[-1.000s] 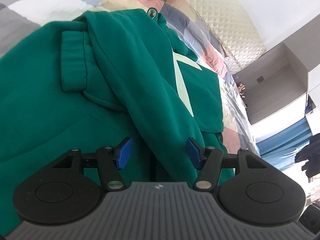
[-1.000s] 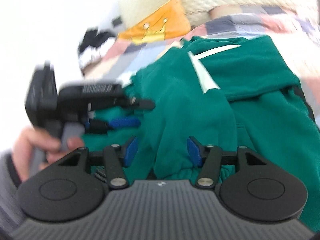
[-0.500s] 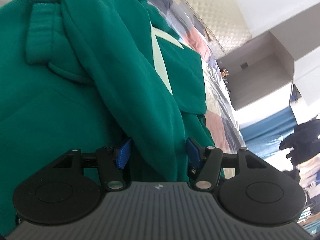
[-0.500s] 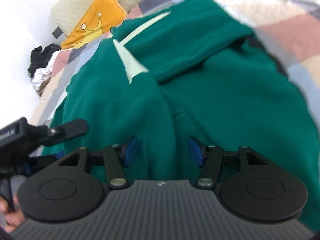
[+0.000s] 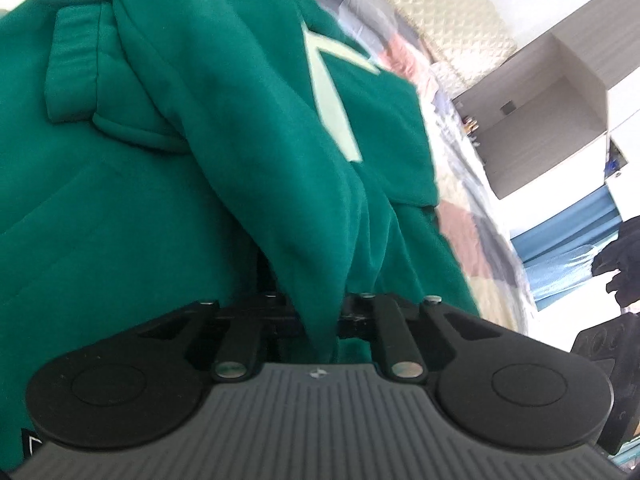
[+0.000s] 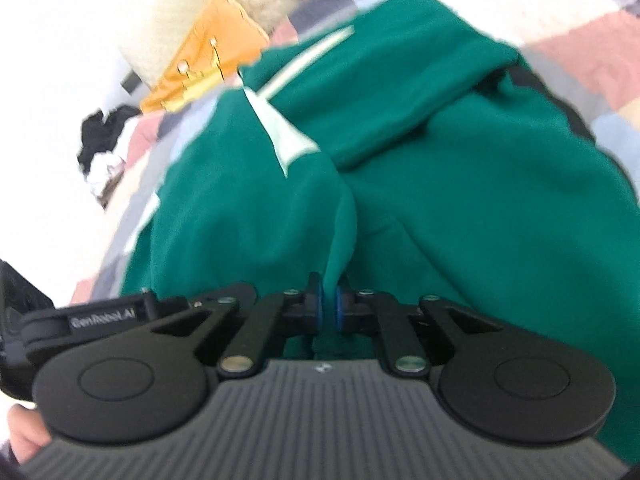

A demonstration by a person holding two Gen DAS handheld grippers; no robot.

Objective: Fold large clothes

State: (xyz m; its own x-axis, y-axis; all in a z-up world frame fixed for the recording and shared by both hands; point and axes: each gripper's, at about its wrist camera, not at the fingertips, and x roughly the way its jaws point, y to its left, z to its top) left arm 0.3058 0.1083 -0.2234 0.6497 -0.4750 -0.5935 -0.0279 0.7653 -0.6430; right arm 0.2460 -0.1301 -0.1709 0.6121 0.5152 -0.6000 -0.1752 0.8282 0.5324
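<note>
I'm seeing green hoodie (image 5: 224, 128) w/ pale stripes, bunched on checked bedspread (image 6: 580, 40) | L gripper (image 5: 320, 316) jaws closing on a hoodie fold | R gripper (image 6: 327, 308) clamping another fold, blue pads (image 6: 318, 309) pinching cloth

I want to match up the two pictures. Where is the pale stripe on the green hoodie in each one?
Left wrist view: the pale stripe forms a V at upper middle, right of centre, on the green hoodie.
Right wrist view: the pale stripe sits at upper middle, left of centre.
Shared landmark: the patchwork blanket under the hoodie, along the right side in both views.
</note>
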